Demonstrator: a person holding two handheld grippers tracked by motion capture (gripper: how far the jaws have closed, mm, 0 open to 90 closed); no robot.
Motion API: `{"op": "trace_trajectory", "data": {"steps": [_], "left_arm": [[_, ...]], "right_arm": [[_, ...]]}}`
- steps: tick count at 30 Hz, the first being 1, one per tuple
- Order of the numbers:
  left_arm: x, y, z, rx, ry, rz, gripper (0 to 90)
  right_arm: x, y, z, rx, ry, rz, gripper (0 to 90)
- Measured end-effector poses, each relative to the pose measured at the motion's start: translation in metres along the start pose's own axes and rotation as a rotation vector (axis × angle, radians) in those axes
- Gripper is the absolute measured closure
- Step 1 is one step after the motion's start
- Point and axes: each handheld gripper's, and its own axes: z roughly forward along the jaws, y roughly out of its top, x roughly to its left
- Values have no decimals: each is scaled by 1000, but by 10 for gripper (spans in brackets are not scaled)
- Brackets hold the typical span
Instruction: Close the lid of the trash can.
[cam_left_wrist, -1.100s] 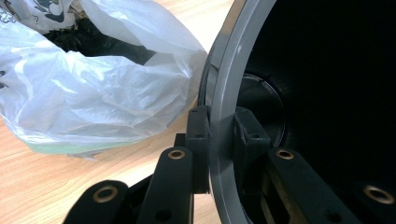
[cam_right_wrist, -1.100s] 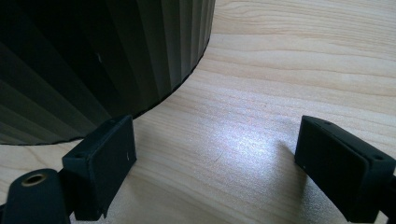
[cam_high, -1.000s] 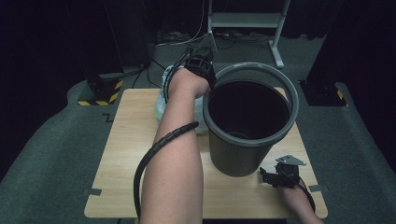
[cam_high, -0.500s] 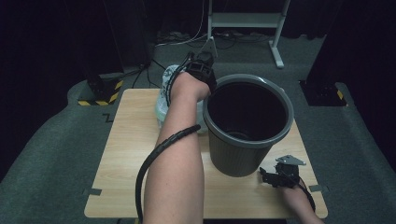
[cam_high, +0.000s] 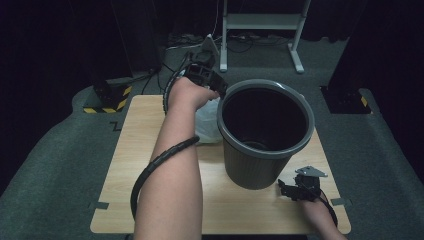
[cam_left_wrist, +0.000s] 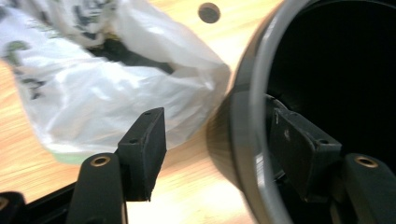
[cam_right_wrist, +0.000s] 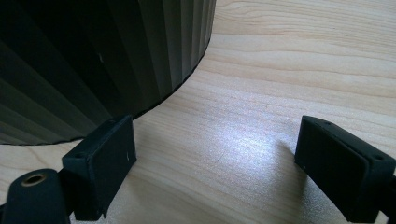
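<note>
One grey ribbed bin (cam_high: 265, 135) stands upright on the wooden surface (cam_high: 135, 165), its dark inside showing nothing I can make out. A white plastic bag (cam_left_wrist: 107, 93) with unreadable green print lies touching its side. The left tongs (cam_left_wrist: 212, 149) have just been opening and straddle the bin's rim, not pressing it. The right tongs (cam_right_wrist: 215, 168) stand apart beside its base.

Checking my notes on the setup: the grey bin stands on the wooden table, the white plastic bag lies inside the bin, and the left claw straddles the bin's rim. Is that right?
Not quite. The white plastic bag lies on the wooden table beside the grey bin, not inside it, as the left gripper view shows. The rest holds: the bin stands on the table and the left claw straddles its rim, jaws apart.
</note>
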Motion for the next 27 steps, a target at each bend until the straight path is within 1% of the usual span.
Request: {"op": "trace_trajectory", "data": {"steps": [4, 7, 8, 10, 11, 12, 13, 14, 15, 18, 19, 20, 25, 27], "left_arm": [[17, -11, -6, -8, 16, -14, 349], [30, -20, -7, -4, 24, -32, 347], [34, -24, -7, -6, 22, -45, 348], [43, -30, -6, -5, 23, -53, 347], [43, -30, -6, -5, 23, -53, 345], [52, -36, -5, -9, 20, -62, 344], [58, -41, -4, -11, 23, -71, 344], [58, -41, -4, -11, 23, -71, 344], [67, -47, -4, -12, 36, -73, 344], [82, -58, -3, -18, 48, -102, 344], [82, -58, -3, -18, 48, -102, 344], [93, -67, -3, -18, 62, -110, 344], [114, -85, -1, -16, 75, -142, 335], [122, -92, 0, -14, 88, -148, 333]], "right_arm": [[0, 0, 0, 0, 0, 0, 120], [0, 0, 0, 2, 0, -1, 120], [0, 0, 0, 2, 0, -1, 120], [0, 0, 0, 2, 0, -1, 120], [0, 0, 0, 3, 0, 2, 120], [0, 0, 0, 2, 1, 1, 120], [0, 0, 0, 1, 1, -1, 120], [0, 0, 0, 1, 0, -1, 120], [0, 0, 0, 1, 1, 1, 120], [0, 0, 0, 2, 1, 1, 120], [0, 0, 0, 2, 1, 1, 120], [0, 0, 0, 2, 1, 1, 120], [0, 0, 0, 1, -1, -4, 120], [0, 0, 0, -1, 0, -3, 120]]}}
